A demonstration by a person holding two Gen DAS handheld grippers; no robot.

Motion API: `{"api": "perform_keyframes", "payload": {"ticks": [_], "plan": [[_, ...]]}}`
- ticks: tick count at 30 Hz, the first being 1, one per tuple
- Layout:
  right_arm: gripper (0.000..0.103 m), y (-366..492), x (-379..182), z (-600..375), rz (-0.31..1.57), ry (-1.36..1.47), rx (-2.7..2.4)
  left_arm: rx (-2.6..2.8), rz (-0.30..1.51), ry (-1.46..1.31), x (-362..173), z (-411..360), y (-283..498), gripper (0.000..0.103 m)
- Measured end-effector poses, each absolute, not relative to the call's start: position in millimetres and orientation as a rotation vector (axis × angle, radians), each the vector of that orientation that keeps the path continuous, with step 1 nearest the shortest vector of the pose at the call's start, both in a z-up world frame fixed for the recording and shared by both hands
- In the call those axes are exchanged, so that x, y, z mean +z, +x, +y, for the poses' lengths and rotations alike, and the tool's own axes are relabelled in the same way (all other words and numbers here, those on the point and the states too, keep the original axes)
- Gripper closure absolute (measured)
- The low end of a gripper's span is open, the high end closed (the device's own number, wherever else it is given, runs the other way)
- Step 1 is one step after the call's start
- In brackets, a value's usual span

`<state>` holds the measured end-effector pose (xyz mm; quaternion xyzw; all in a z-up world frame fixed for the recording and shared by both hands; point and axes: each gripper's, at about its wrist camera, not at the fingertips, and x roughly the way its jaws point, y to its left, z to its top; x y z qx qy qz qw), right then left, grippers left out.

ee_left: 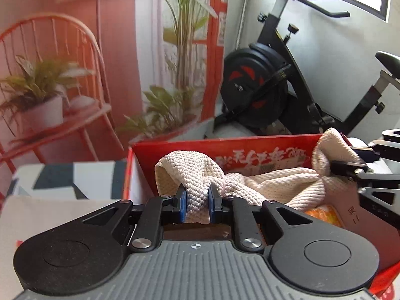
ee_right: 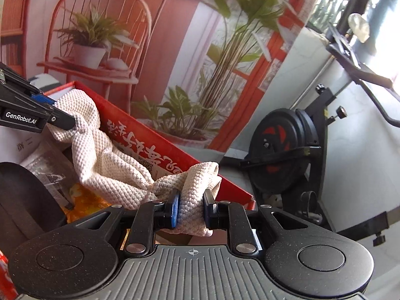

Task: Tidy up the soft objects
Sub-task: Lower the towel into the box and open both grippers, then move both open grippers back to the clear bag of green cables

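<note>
My left claw (ee_left: 196, 206) and right claw (ee_right: 190, 211) are each clamped on one bunched end of a cream knitted cloth (ee_left: 270, 185), which sags between them into the red cardboard box (ee_left: 250, 147) just ahead. It looks light and floppy; the corners seem the best hold.

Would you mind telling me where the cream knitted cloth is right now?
The cream knitted cloth hangs stretched over the open red box, one end pinched in the left tongs, the other in the right tongs, in front of the exercise bike.
</note>
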<state>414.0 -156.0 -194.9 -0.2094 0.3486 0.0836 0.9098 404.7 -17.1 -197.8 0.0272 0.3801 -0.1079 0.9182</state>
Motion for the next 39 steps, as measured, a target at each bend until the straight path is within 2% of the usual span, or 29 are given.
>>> {"api": "perform_keyframes", "payload": {"ticks": [2, 4, 6, 8, 17, 25, 32, 39], "plan": [[0.083, 420.2, -198.2, -155.6, 0.733, -0.441, 0.175, -0.244, 0.794, 0.034, -197.4, -15.0, 407.9, 0.081], [0.076, 422.8, -200.3, -155.2, 0.742, -0.442, 0.177, -0.259, 0.782, 0.015, -195.0, -11.6, 408.9, 0.068], [0.067, 422.3, -199.5, -155.5, 0.738, -0.433, 0.178, -0.253, 0.762, -0.003, -191.1, -8.4, 406.4, 0.043], [0.061, 418.7, -196.6, -155.0, 0.733, -0.43, 0.172, -0.245, 0.738, -0.019, -185.8, -6.9, 402.7, 0.038], [0.051, 377.0, -168.2, -171.5, 0.647, -0.272, 0.176, -0.32, 0.669, -0.004, -155.1, -8.6, 351.1, 0.038], [0.051, 313.8, -155.0, -188.6, 0.546, -0.132, 0.141, -0.377, 0.636, 0.016, -148.7, 3.9, 279.0, 0.038], [0.05, 251.1, -156.9, -187.8, 0.49, -0.07, 0.15, -0.407, 0.637, 0.025, -166.8, 26.8, 223.9, 0.038], [0.051, 192.7, -175.9, -174.8, 0.47, -0.028, 0.172, -0.381, 0.72, -0.044, -208.6, 64.1, 198.2, 0.038]]}}
